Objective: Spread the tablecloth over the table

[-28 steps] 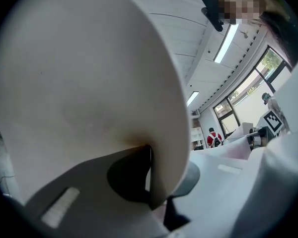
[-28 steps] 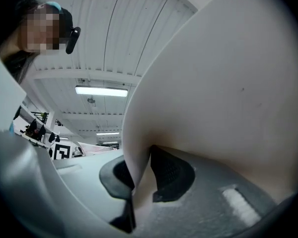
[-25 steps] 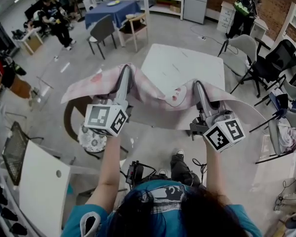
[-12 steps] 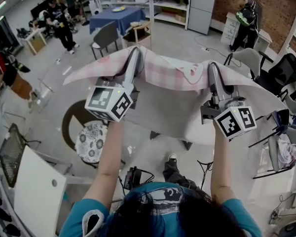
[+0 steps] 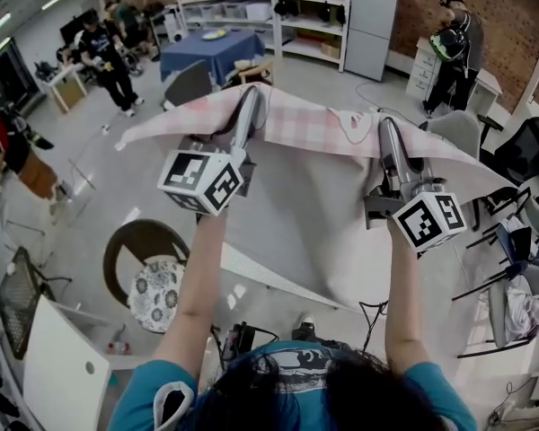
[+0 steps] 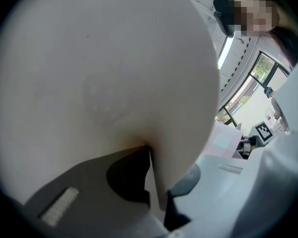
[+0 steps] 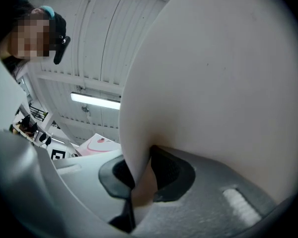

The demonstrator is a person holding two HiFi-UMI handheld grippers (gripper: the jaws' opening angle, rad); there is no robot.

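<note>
Between my hands: pink-and-white checked fabric tablecloth [image 5: 314, 128], raised in the air and stretched wide, its pale underside facing me and its ends drooping outward.
Fingers: left gripper [image 6: 151, 157] and right gripper [image 7: 139, 177] are each pinched nearly closed on the cloth's top hem.
Progress: early, I judge. The cloth is up and opened but not yet laid or smoothed.
Tabletop: hidden behind the hanging cloth, so I cannot tell its edges.
Room: grey floor, round flower-patterned stool [image 5: 159, 285] at my left, blue-draped table [image 5: 211, 48] far back, people about.
</note>
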